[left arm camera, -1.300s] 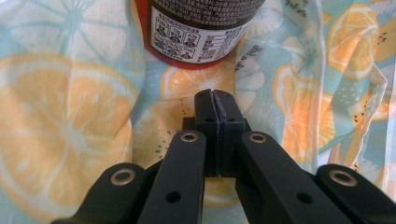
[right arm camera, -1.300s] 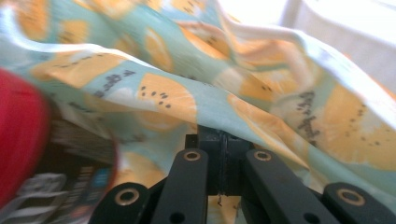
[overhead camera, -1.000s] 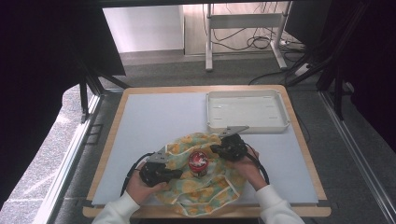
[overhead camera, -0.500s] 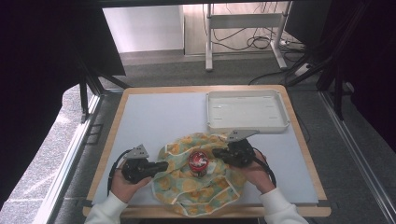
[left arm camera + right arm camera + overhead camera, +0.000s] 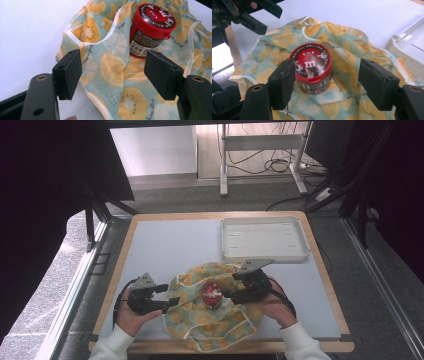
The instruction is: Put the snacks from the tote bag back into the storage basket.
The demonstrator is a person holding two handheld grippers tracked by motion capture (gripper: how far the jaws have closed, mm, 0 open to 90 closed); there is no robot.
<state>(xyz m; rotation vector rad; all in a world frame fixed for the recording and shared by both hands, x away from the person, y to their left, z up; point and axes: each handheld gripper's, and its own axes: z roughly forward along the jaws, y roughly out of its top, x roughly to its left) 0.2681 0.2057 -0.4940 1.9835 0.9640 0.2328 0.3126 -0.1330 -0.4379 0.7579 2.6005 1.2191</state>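
High view is showing a red candy tub point(image 5: 212, 293) standing upright in the middle of a crumpled fruit-print cloth point(image 5: 212, 320) near the front of the blue table point(image 5: 170, 245), with a gripper on each side of it. Both grippers have just been opening their jaws. The left gripper point(image 5: 170, 296) is sitting at the cloth's left edge with its jaws spread wide, and nothing is pinched between them, though the cloth is lying under them in the left gripper view. The right gripper point(image 5: 231, 292) is hanging just beside the tub with its jaws spread too, and in the right gripper view the tub is showing between them but the pads are not pressing on it. It looks like the person is getting ready to wrap the tub, so each gripper should be grabbing a loose hem of the cloth, not a thick fold, and lifting slowly so the tub is not tipping over. The white tray point(image 5: 263, 237) is sitting near the back right, apart from the cloth. The front edge of the table is close to the cloth, but the back left is giving lots of open room
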